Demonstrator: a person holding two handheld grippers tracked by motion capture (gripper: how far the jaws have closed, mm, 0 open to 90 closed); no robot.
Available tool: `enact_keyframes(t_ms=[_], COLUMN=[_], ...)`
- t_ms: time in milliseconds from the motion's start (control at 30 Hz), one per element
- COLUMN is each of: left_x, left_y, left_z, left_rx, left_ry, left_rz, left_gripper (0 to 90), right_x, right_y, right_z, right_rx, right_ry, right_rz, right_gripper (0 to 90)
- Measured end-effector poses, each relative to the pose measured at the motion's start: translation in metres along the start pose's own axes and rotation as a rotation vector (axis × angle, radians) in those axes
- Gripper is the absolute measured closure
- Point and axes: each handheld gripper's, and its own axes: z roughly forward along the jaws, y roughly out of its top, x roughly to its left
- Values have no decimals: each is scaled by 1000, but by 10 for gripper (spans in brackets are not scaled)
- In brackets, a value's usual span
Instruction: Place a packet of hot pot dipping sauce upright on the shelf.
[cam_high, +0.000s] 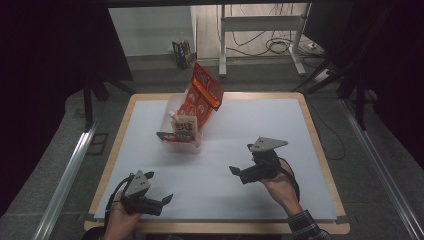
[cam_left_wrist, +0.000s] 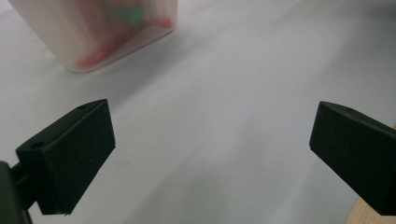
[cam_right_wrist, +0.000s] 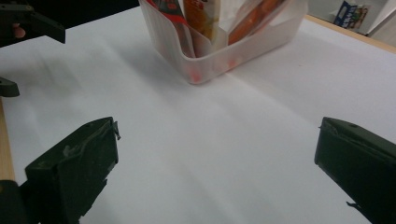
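Note:
A translucent plastic bin stands on the white sheet left of the table's middle. In it stand a tall red snack packet and a beige packet. My left gripper rests near the front left edge, open, with only bare sheet between its jaws. In the left gripper view the bin is ahead on the left. My right gripper is held right of centre, open and empty. In the right gripper view the bin and its packets lie ahead.
The white sheet covers most of a wooden table whose edge runs along the front. Beyond the far edge stand a small box on the floor and a metal frame with cables. The left gripper appears far left.

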Motion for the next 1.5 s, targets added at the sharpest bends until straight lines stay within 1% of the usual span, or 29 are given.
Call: enact_keyframes(t_ms=[133,400,567,667,767,1167,1400,1500], left_x=[0,1,1,0,0,0,0,0], left_y=[0,0,0,0,0,0,0,0], left_z=[1,2,2,3,3,4,5,5], left_rx=[3,4,7,10,14,22,30,32], left_ry=[-2,0,1,-2,-1,-3,-2,-1], left_rz=[0,-2,-1,0,3,2,5,6], left_gripper=[0,0,0,0,0,0,0,0], right_x=[-1,-3,-2,-1,-2,-6,-10,-11], right_y=[-11,-31,-39,-44,-51,-75,-87,-89], right_z=[-9,-29,-38,-42,-46,-63,-70,-71], right_rx=[-6,-37,-51,-42,-41,-12,13,18], right_ry=[-22,-59,-72,-93,-105,-143,-151,-152], right_rz=[17,51,47,32,32,83,123,130], right_gripper=[0,0,0,0,0,0,0,0])
